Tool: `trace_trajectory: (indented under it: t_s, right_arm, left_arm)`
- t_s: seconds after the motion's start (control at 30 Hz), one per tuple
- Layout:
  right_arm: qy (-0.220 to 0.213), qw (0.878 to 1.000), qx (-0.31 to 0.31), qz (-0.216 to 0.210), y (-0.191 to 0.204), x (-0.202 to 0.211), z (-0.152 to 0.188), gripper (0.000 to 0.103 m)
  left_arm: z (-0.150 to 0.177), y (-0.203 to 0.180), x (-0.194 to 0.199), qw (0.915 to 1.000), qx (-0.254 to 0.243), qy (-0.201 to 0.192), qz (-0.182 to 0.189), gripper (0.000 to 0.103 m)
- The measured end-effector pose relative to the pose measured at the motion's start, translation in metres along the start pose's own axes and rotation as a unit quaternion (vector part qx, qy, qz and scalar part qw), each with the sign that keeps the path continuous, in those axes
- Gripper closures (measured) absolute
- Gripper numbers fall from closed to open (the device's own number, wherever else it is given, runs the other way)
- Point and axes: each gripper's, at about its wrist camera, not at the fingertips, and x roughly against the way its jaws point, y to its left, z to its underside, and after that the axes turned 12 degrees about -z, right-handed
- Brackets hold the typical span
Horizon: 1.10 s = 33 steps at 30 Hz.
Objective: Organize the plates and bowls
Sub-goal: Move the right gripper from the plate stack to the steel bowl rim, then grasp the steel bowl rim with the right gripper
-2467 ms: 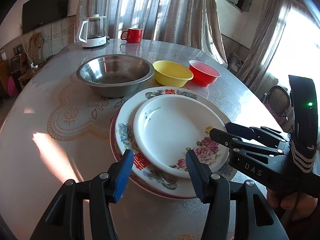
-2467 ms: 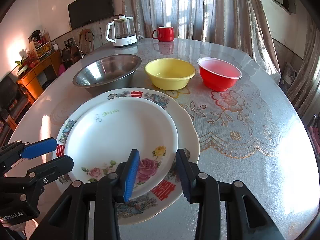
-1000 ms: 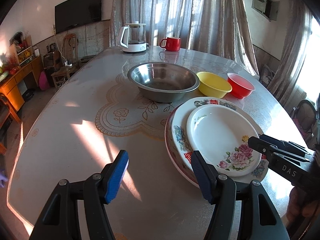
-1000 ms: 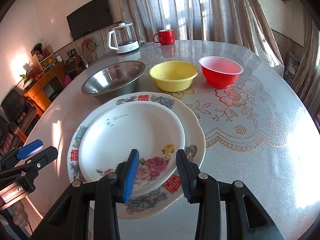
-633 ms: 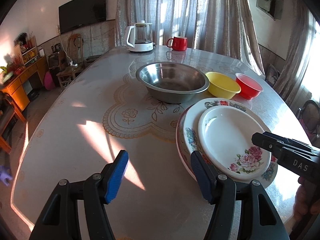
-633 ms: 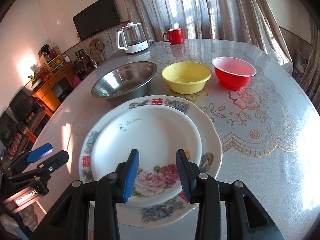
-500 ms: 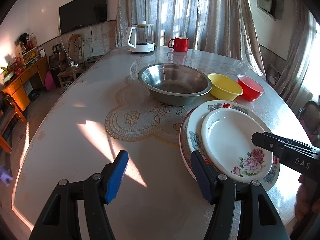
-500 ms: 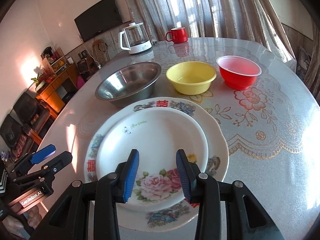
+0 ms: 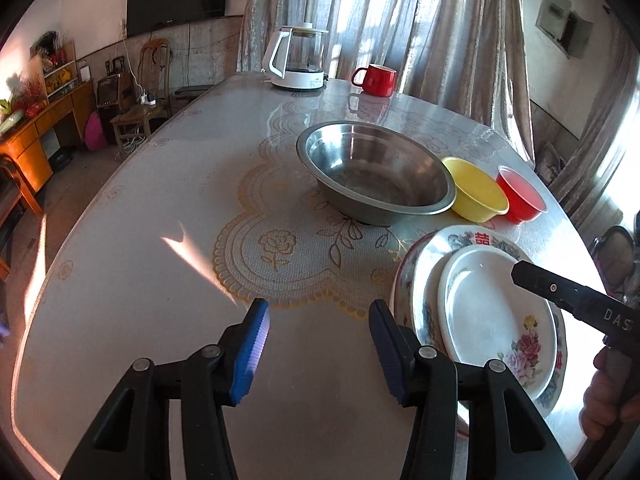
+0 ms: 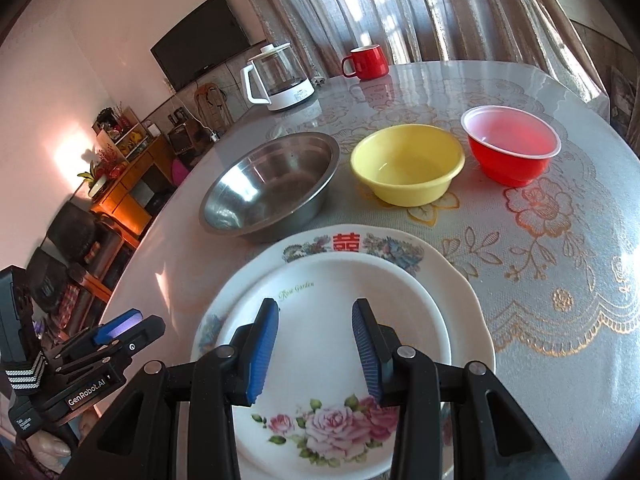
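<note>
A white rose-patterned plate [image 10: 320, 280] lies stacked on a larger flowered plate [image 10: 460, 292] at the table's near side. Behind them stand a steel bowl [image 10: 268, 184], a yellow bowl [image 10: 408, 164] and a red bowl [image 10: 512, 148] in a row. My right gripper [image 10: 315, 312] hovers over the white plate, open, nothing between its jaws. My left gripper [image 9: 319, 312] is over bare tablecloth, left of the plate stack [image 9: 488, 312]; its jaws are closing with nothing between them. The steel bowl [image 9: 376, 172] sits ahead of it.
A glass kettle [image 9: 298, 60] and a red mug [image 9: 376, 80] stand at the far side of the round table [image 9: 160, 280]. A wooden cabinet [image 9: 36, 128] and a chair are on the floor to the left. A hand [image 9: 608, 396] holds the right gripper.
The left gripper has slid left, so the plate stack now sits at the right of its view, and its jaws have narrowed. The right gripper has moved forward over the white plate.
</note>
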Motion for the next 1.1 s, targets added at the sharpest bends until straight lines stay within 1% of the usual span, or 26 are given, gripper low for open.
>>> trace_trajectory:
  t_s: [0.07, 0.2, 0.27, 0.3, 0.37, 0.5, 0.6, 0.73, 0.93, 1.03, 1.1]
  right_arm:
    - [-0.003, 1.000, -0.002, -0.004, -0.001, -0.003, -0.006, 0.065]
    - [-0.003, 1.000, -0.012, -0.023, -0.002, -0.011, -0.021, 0.065]
    - [-0.005, 1.000, -0.014, -0.024, -0.002, -0.016, -0.029, 0.065]
    - [-0.005, 1.000, -0.016, -0.024, -0.003, -0.019, -0.033, 0.065]
    - [-0.005, 0.999, -0.019, -0.028, -0.003, -0.026, -0.041, 0.065]
    - [-0.001, 0.997, -0.055, -0.048, -0.011, -0.041, -0.055, 0.067]
    - [-0.001, 0.997, -0.064, -0.035, -0.013, -0.052, -0.062, 0.068]
    - [0.011, 0.997, -0.079, -0.017, -0.019, -0.066, -0.070, 0.071]
    - [0.019, 0.996, -0.085, -0.012, -0.025, -0.082, -0.078, 0.076]
    - [0.025, 0.996, -0.082, -0.007, -0.027, -0.089, -0.081, 0.079]
    - [0.028, 0.997, -0.075, -0.005, -0.026, -0.094, -0.083, 0.082]
  left_arm:
    - [-0.006, 0.001, -0.003, 1.0000, 0.003, 0.001, 0.006, 0.053]
    - [-0.024, 0.005, -0.010, 0.9996, 0.018, 0.001, 0.021, 0.055]
    - [-0.033, 0.006, -0.014, 0.9996, 0.020, -0.002, 0.021, 0.059]
    - [-0.039, 0.006, -0.017, 0.9995, 0.021, -0.004, 0.022, 0.060]
    - [-0.049, 0.005, -0.023, 0.9995, 0.019, -0.008, 0.026, 0.065]
    - [-0.066, 0.005, -0.034, 0.9993, 0.020, -0.008, 0.032, 0.065]
    - [-0.077, 0.005, -0.042, 0.9992, 0.023, -0.008, 0.033, 0.065]
    - [-0.089, 0.003, -0.057, 0.9993, 0.021, -0.001, 0.032, 0.065]
    - [-0.104, 0.003, -0.081, 0.9988, 0.031, 0.010, 0.036, 0.065]
    - [-0.111, 0.002, -0.093, 0.9980, 0.036, 0.017, 0.048, 0.066]
    - [-0.114, -0.001, -0.099, 0.9977, 0.036, 0.017, 0.054, 0.068]
